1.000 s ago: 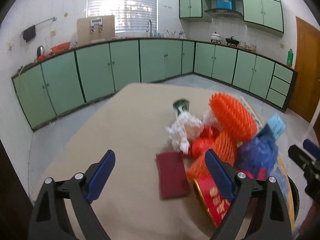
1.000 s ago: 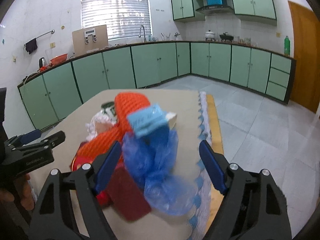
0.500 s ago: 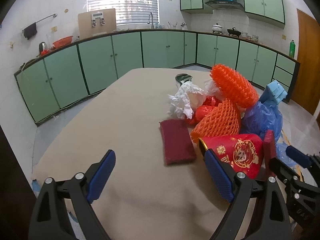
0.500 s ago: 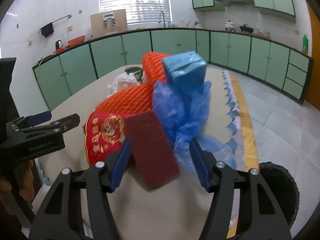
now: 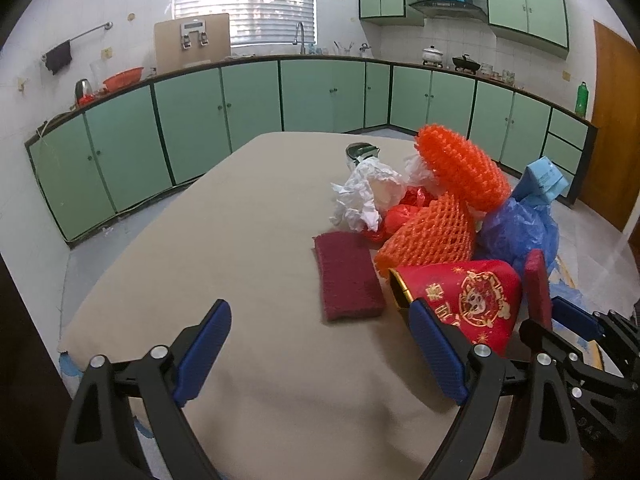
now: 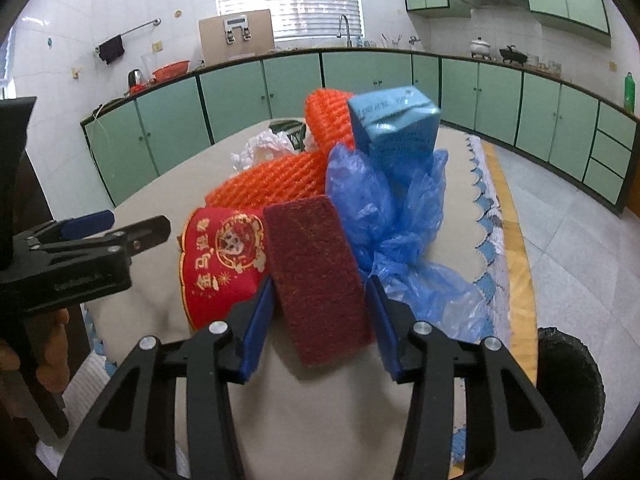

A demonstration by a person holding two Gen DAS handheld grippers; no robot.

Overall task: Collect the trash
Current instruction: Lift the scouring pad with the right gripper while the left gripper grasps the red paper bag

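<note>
Two dark red rectangular scouring pads in play on the beige cloth-covered table (image 5: 248, 216): one flat dark red scouring pad (image 5: 347, 276) lies on the cloth just left of the red embroidered pouch with gold trim (image 5: 460, 300), and a second dark red scouring pad (image 6: 318, 276) stands tilted on edge between the blue pads of the right gripper (image 6: 320, 320), which has closed in on its lower sides and looks to be gripping it. That second pad is coarse and fibrous, its face leaning against the pouch and the crumpled blue plastic bag (image 6: 392, 216). The left gripper (image 5: 320, 356) is wide open with nothing between its fingers, hovering over bare cloth in front of the pouch. Behind the pouch sit two orange foam fruit nets (image 5: 436, 232), one arched above the other, then crumpled white paper (image 5: 364, 196), a bit of red plastic (image 5: 404, 212) and a single light blue carton (image 6: 394, 128) on top of the blue bag. Only the right wrist view shows the black-lined round waste bin (image 6: 572, 376) on the floor right of the table, plus the table's scalloped blue edging; only the left wrist view shows the flat pad and a dark green cup (image 5: 362, 152) beyond the paper.
</note>
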